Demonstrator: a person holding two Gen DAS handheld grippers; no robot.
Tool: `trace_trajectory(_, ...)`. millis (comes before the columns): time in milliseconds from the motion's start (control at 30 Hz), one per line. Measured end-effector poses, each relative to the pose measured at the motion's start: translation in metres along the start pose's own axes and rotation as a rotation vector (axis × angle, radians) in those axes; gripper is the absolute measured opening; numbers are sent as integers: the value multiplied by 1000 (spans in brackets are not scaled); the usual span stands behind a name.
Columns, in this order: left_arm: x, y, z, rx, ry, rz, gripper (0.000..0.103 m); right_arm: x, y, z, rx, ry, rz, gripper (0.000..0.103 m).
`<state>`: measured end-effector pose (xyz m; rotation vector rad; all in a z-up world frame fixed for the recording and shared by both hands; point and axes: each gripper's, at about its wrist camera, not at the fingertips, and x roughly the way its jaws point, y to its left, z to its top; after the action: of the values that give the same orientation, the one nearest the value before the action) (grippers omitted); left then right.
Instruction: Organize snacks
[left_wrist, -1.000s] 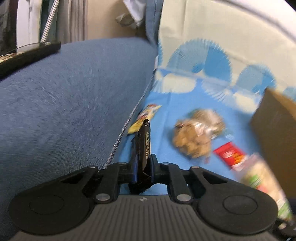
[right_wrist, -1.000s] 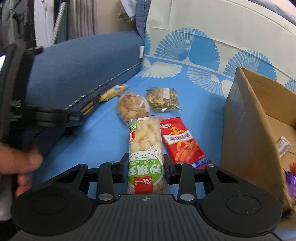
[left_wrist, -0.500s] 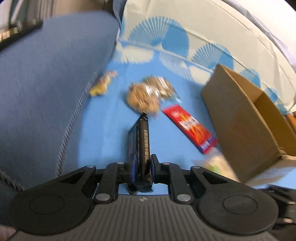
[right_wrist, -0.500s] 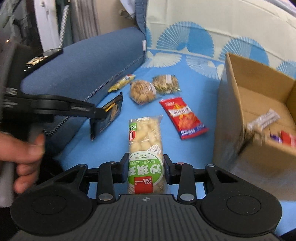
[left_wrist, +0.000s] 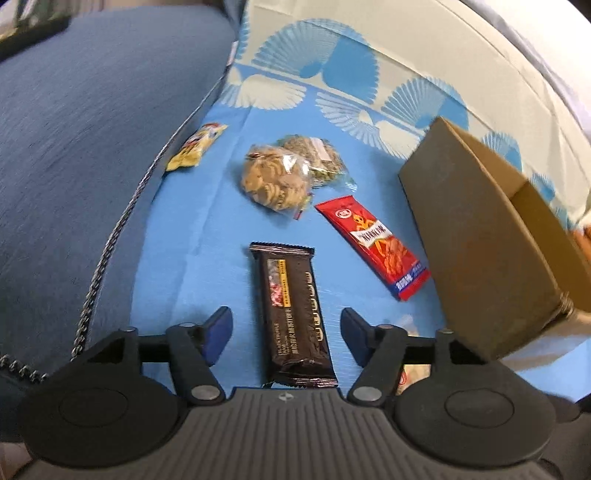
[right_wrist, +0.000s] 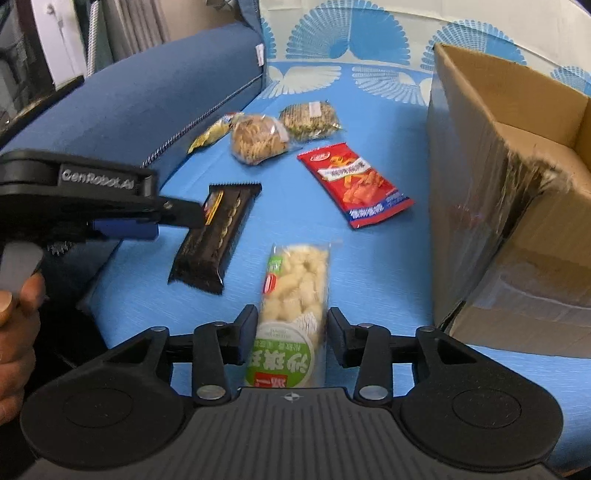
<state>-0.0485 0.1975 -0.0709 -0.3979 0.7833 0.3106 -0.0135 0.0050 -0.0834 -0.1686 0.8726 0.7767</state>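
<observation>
A black chocolate bar (left_wrist: 293, 314) lies flat on the blue sheet (left_wrist: 207, 236) between the fingers of my left gripper (left_wrist: 286, 328). Its jaws are opening wide and the blue pads (left_wrist: 218, 326) stand well off the bar. In the right wrist view the same bar (right_wrist: 218, 236) lies just below the left gripper (right_wrist: 166, 221). My right gripper (right_wrist: 291, 332) has a white and green snack packet (right_wrist: 291, 314) between its fingers. Its jaws are opening, with thin gaps at both pads. The open cardboard box (right_wrist: 480, 184) stands to the right.
A red packet (right_wrist: 354, 184), a clear bag of cookies (right_wrist: 258, 140), a greenish snack bag (right_wrist: 310, 120) and a yellow packet (right_wrist: 212, 134) lie farther back on the sheet. The dark blue sofa arm (right_wrist: 147, 103) rises at the left. A person's hand (right_wrist: 14, 332) grips the left handle.
The left gripper swung right from the sofa arm, then opened and let the black bar drop flat onto the sheet. The right gripper came lower and its fingers eased off the white packet.
</observation>
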Motion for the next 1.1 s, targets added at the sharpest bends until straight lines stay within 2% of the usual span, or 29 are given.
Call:
trace_trajectory(100,8,-6,-3,4,4,-11,76,0,1,-1,-27,-5,5,46)
trace_trajectory(233,16,-12,-5,10,-2,27,76,0,0,-1,-30,-1,6,46)
trace_trajectory(833,27,-18,-9,60,22,76,75,2,2,-4,-55,-2,-8,49)
trace_trajectory(967,28,-21,-11,87,22,95,72,1,2,-4,-57,-2,-16,49)
trace_trajectory(1100,28,-24,-12,111,20,105,62,1,1,-4,-59,-2,-22,48)
